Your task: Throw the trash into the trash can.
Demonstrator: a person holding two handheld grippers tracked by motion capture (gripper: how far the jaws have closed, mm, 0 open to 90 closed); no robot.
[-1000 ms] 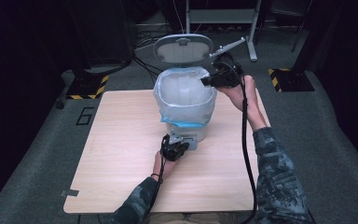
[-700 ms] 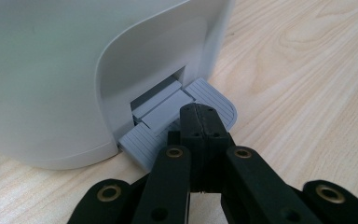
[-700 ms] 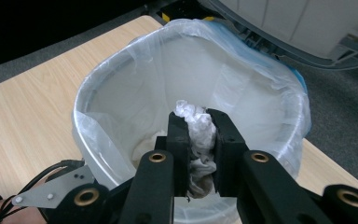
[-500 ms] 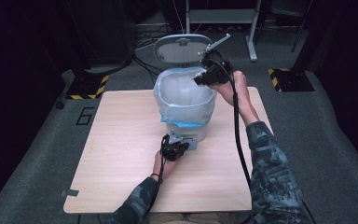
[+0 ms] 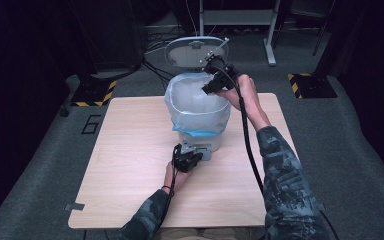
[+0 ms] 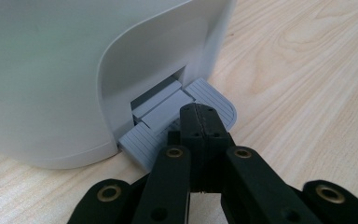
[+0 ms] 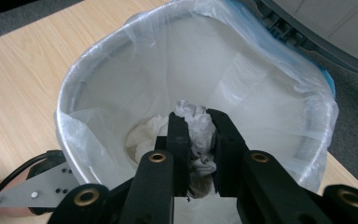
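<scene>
A white pedal bin (image 5: pixel 200 135) lined with a clear plastic bag (image 7: pixel 121 60) stands on the wooden table (image 5: pixel 130 150) with its lid (image 5: pixel 192 52) raised. My left gripper (image 6: pixel 198 116) is shut, and its tips press down on the grey foot pedal (image 6: pixel 214 100) at the bin's base. My right gripper (image 7: pixel 196 119) hangs over the bin's mouth, shut on a crumpled white tissue (image 7: pixel 196 133). In the high view the right gripper (image 5: pixel 212 86) sits at the bin's far right rim and the left gripper (image 5: pixel 190 154) at its front. More crumpled paper (image 7: pixel 144 135) lies in the bottom of the bin.
The bin stands near the table's far edge, and grey floor lies beyond it. A metal stand (image 5: pixel 235 20) and dark equipment stand behind. The left gripper's grey plate (image 7: pixel 28 191) shows beside the bin in the right gripper view.
My right hand has moved left with the tissue, from beside the bin's right rim to over its opening. The left gripper has stayed on the pedal, and the lid has stayed up.
</scene>
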